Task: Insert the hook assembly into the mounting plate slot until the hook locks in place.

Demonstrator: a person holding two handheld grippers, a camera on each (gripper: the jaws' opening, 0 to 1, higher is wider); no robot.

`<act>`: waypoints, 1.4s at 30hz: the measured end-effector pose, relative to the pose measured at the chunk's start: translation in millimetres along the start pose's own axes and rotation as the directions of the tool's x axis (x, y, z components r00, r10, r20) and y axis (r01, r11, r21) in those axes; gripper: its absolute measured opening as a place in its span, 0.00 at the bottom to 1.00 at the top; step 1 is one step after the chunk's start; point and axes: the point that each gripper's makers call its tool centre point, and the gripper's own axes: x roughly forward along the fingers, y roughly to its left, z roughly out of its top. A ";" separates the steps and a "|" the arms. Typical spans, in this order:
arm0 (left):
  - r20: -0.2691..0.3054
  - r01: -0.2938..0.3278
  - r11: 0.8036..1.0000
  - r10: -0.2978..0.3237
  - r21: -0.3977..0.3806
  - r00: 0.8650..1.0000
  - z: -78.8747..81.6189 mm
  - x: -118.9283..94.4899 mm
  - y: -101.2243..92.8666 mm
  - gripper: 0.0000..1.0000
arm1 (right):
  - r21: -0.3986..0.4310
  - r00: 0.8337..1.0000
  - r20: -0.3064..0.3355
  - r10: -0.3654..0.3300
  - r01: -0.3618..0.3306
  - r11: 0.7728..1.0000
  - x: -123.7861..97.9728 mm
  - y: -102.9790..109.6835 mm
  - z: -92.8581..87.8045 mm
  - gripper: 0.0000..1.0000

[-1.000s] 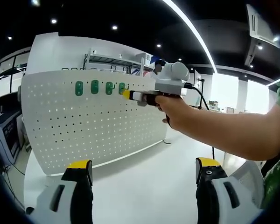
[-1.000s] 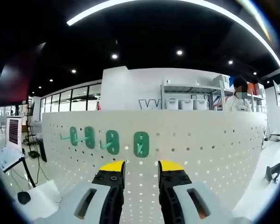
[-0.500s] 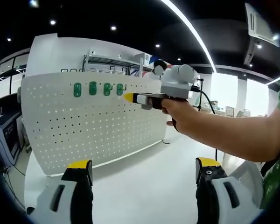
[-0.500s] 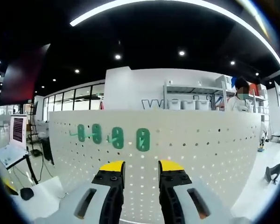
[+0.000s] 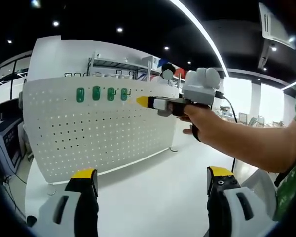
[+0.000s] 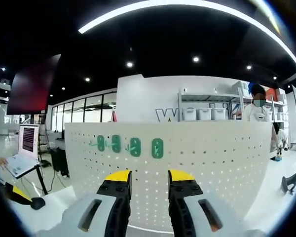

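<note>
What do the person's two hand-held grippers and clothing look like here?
Each hand-held gripper has pale grey jaw bodies with black inner faces and yellow tips, as on the left hand-held gripper and the right hand-held gripper. A black cable trails from the right one. The person wears a green patterned top.

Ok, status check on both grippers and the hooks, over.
Left gripper open, empty, low over white table. Right gripper jaws narrow, nothing between, facing the pegboard. Four green hooks seated along pegboard's top rows. Path clear.

The right gripper [image 5: 144, 101] has drawn back from the four green hooks [image 5: 101, 94] on the pegboard [image 5: 98, 128].
</note>
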 end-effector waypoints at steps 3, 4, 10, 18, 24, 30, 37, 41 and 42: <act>0.002 0.000 1.000 0.000 0.002 1.000 0.4 -1.8 -2.6 0.94 | 0.001 1.000 0.004 0.011 -0.011 1.000 -9.1 3.0 1.6 0.29; 0.003 -0.001 1.000 0.001 0.002 1.000 0.5 -2.4 -3.0 0.94 | 0.001 1.000 0.005 0.016 -0.016 1.000 -11.8 4.0 2.0 0.29; 0.010 -0.007 1.000 0.007 -0.003 1.000 0.6 -7.2 -6.9 0.94 | -0.002 0.999 0.018 0.044 -0.044 0.999 -34.8 10.7 7.0 0.29; 0.018 -0.010 1.000 0.010 0.001 1.000 1.7 -13.1 -15.2 0.93 | -0.003 0.998 0.028 0.064 -0.064 0.998 -64.0 14.7 10.0 0.29; 0.023 -0.012 1.000 0.012 -0.001 1.000 1.7 -16.5 -20.3 0.93 | -0.007 0.996 0.023 0.080 -0.080 0.997 -85.1 18.3 8.0 0.29; 0.028 -0.018 1.000 0.019 -0.006 0.999 -0.6 -20.0 -23.2 0.93 | -0.009 0.995 0.022 0.093 -0.093 0.996 -108.7 21.1 5.3 0.29; 0.043 -0.024 1.000 0.024 -0.019 0.999 -2.8 -22.9 -27.5 0.93 | -0.014 0.993 0.017 0.113 -0.113 0.994 -133.3 25.5 1.2 0.29; 0.063 -0.029 0.999 0.030 -0.020 0.998 -3.0 -24.8 -31.2 0.94 | -0.024 0.992 0.021 0.123 -0.123 0.992 -144.7 27.9 -1.2 0.29; 0.074 -0.027 0.999 0.029 -0.024 0.997 -2.4 -25.8 -32.1 0.94 | -0.024 0.992 0.021 0.127 -0.126 0.992 -147.9 28.2 -1.7 0.29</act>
